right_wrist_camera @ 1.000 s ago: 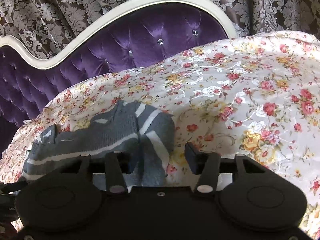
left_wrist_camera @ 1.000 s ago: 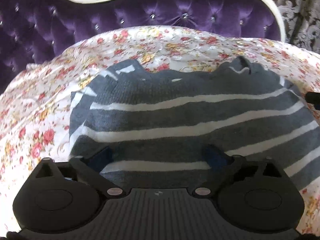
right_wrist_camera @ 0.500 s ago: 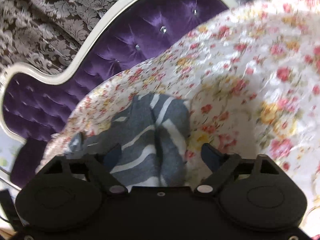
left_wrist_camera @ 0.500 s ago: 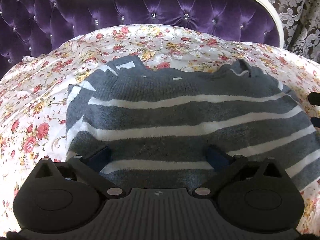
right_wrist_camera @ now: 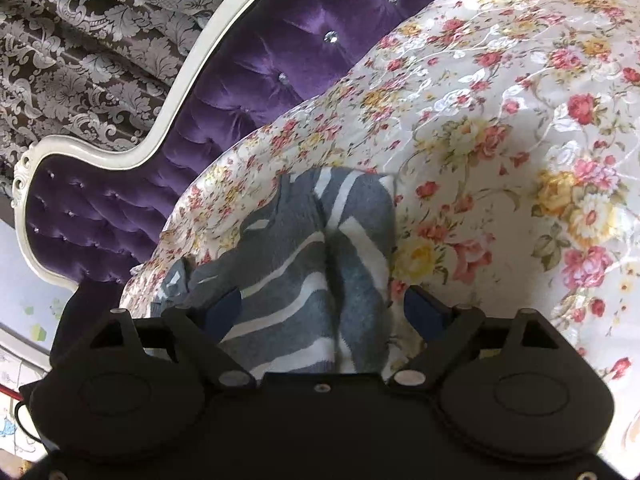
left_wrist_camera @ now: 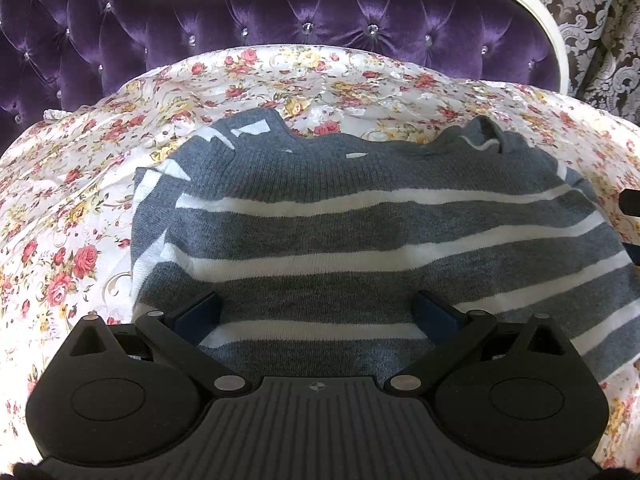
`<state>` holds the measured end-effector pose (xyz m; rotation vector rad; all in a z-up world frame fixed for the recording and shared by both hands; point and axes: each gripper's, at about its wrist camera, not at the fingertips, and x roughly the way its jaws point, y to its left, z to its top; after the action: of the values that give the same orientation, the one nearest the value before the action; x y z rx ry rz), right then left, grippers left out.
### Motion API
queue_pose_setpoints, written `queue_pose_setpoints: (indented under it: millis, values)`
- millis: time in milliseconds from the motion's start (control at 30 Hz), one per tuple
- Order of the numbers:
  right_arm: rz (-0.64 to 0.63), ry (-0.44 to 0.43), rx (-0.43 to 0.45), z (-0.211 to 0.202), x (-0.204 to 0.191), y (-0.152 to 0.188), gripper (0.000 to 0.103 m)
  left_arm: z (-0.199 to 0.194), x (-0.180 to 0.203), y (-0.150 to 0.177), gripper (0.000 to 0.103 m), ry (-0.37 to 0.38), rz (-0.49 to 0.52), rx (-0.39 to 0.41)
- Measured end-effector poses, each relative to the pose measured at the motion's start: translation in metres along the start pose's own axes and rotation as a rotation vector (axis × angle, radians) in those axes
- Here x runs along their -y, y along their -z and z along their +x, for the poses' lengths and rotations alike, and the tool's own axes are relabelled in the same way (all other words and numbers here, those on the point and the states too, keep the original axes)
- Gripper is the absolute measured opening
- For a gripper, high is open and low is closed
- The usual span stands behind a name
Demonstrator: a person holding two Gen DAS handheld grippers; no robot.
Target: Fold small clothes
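A small grey sweater with white stripes [left_wrist_camera: 360, 232] lies partly folded on the floral bedspread [left_wrist_camera: 80, 208]. My left gripper [left_wrist_camera: 318, 314] is open, its fingers spread wide just above the sweater's near part. In the right wrist view the sweater [right_wrist_camera: 312, 264] shows a folded part on its right side. My right gripper [right_wrist_camera: 322, 312] is open and tilted, straddling the sweater's near end. A bit of the right gripper shows at the right edge of the left wrist view [left_wrist_camera: 630, 204].
A purple tufted headboard [left_wrist_camera: 320, 12] with a white frame stands behind the bed, also in the right wrist view [right_wrist_camera: 248, 80]. Patterned curtains [right_wrist_camera: 80, 40] hang behind it. Floral bedspread [right_wrist_camera: 520, 160] extends to the right of the sweater.
My right gripper has rolled to a tilt, opened wider and moved over the sweater's end. My left gripper has drawn back slightly, still open above the sweater.
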<state>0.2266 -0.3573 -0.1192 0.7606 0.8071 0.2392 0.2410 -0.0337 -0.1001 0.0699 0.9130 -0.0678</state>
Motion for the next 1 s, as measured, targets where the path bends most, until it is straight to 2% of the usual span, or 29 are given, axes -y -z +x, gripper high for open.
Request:
queue_pose_setpoints:
  millis: [200,433,700,733,767,800,900,1000]
  values:
    - [0.042,-0.086,-0.049,0.009,0.002,0.003,0.093,0.001,0.000,-0.001,0.103,0.000,0.000,-0.007]
    - [0.061,-0.142,-0.030,0.018,0.001,0.004,0.103,0.002,0.000,-0.002,0.103,-0.001,0.001,-0.015]
    - [0.100,-0.145,-0.013,0.021,0.001,0.003,0.103,-0.001,-0.003,-0.007,0.102,0.019,0.004,-0.025]
    - [0.100,-0.148,-0.013,0.020,0.001,0.003,0.103,-0.003,-0.004,-0.009,0.100,0.023,-0.002,-0.027]
    - [0.098,-0.150,-0.015,0.020,0.002,0.003,0.103,-0.006,-0.005,-0.012,0.092,0.027,-0.009,-0.021]
    - [0.091,-0.151,-0.021,0.020,0.001,0.003,0.103,-0.010,-0.005,-0.013,0.089,0.033,-0.016,-0.009]
    - [0.075,-0.150,-0.029,0.021,0.000,0.003,0.103,-0.019,-0.004,-0.018,0.088,0.078,-0.053,0.006]
    - [0.048,-0.131,-0.028,0.021,-0.003,0.004,0.097,-0.014,0.010,-0.018,0.088,0.085,-0.024,-0.034]
